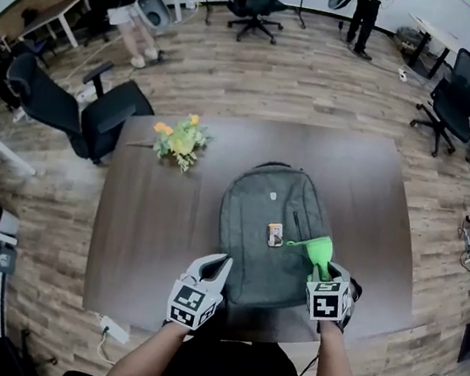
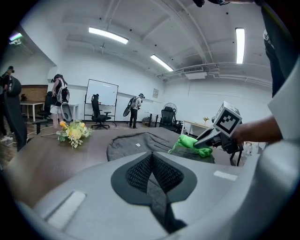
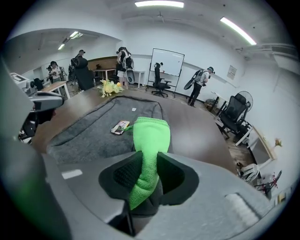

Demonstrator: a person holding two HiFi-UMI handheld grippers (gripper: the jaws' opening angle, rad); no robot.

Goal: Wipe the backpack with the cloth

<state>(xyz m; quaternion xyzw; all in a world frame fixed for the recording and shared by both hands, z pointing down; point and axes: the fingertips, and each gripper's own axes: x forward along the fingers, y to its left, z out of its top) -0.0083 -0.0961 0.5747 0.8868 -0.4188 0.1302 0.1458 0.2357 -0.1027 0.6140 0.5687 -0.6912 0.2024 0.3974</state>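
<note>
Cloth [image 3: 149,136] was clamped between the jaws of the right gripper [image 3: 146,174], its free end over the right side of the backpack [image 1: 255,230]. The left gripper [image 2: 151,165] had its jaws together, empty, at the backpack's near-left edge.

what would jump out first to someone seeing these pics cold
The bright green cloth stands out most, clamped in the right gripper over the right side of the grey backpack, which lies flat in the middle of the dark table. Next come the yellow flowers on the table, beyond the backpack to its left.
</note>
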